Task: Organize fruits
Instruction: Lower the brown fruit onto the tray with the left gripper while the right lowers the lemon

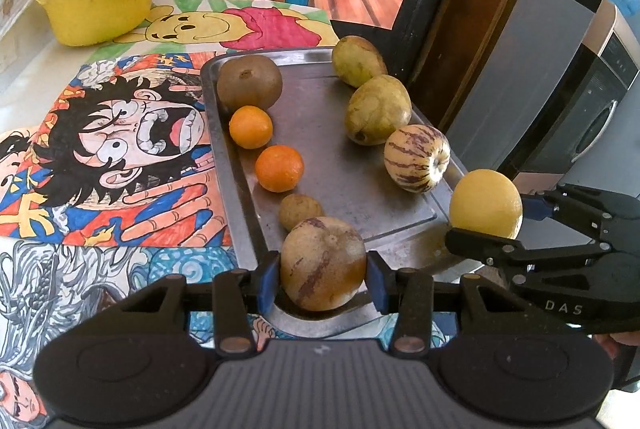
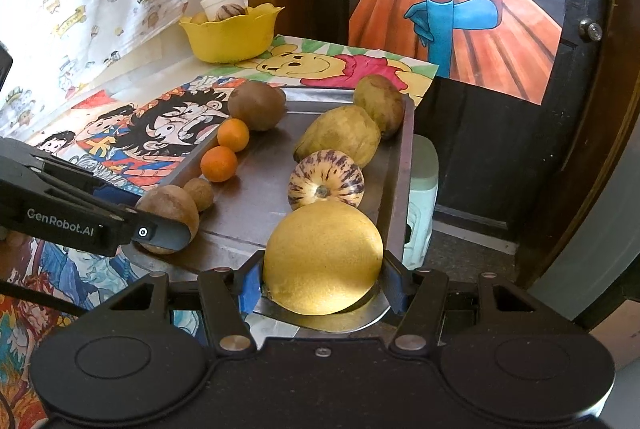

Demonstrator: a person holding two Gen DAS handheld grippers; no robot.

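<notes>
A steel tray (image 1: 320,133) (image 2: 256,197) holds two rows of fruit. My left gripper (image 1: 323,279) (image 2: 160,229) is shut on a brown striped melon (image 1: 323,263) (image 2: 168,209) at the near end of the left row, by the tray's near left rim. Behind that melon lie a small brown fruit (image 1: 301,211), two oranges (image 1: 279,168) (image 1: 251,127) and a kiwi (image 1: 249,81). My right gripper (image 2: 322,281) (image 1: 492,225) is shut on a large yellow fruit (image 2: 323,257) (image 1: 486,204) at the tray's near right corner. Behind the yellow fruit sit a purple-striped melon (image 2: 326,179) (image 1: 417,157) and two green mangoes (image 1: 378,109) (image 1: 358,60).
A yellow bowl (image 1: 100,9) (image 2: 232,33) with fruit and a white cup stands at the table's far left. Cartoon drawings cover the table (image 1: 120,149). The table edge runs just right of the tray, with a pale green stool (image 2: 420,201) and a dark door beyond.
</notes>
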